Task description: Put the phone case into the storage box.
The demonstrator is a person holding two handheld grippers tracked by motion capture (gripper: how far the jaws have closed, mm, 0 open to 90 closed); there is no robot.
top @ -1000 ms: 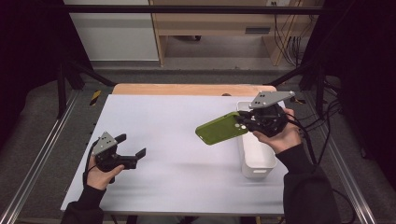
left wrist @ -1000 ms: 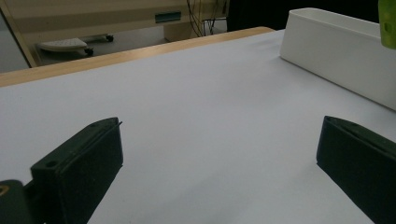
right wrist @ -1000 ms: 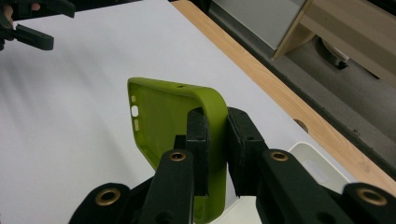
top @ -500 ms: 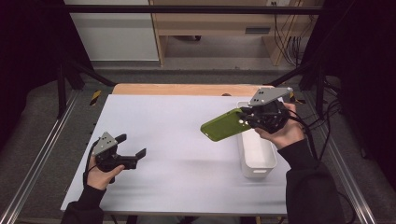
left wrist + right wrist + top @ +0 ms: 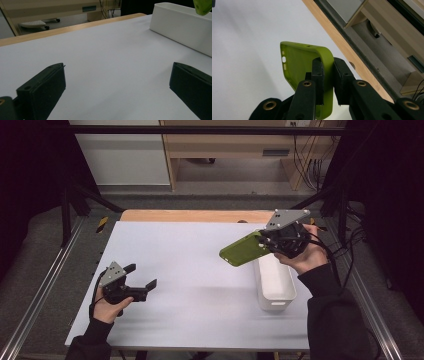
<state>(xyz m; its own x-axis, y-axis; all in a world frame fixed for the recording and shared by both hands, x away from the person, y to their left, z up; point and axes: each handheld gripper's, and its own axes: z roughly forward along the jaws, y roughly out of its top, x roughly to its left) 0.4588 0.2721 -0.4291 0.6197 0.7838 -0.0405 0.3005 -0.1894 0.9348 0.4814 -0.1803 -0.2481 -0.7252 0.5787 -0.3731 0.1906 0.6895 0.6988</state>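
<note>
The right tongs (image 5: 264, 243), pinching the green phone case (image 5: 243, 251) by its edge, are carrying it further over the white bin (image 5: 276, 290), likely to drop it in. The left tongs (image 5: 141, 276) are resting open on the table (image 5: 200, 270).

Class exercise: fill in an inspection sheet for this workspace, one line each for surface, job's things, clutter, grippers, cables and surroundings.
Surface: white table with a wooden strip along its far edge.
Job's things: green phone case, held in the air beside a white bin.
Clutter: nothing seen.
Grippers: right gripper shut on the case's rim; left gripper open, low over the table.
Cables: black cable trailing from the right gripper.
Surroundings: metal rails, grey floor, wooden bench behind.
</note>
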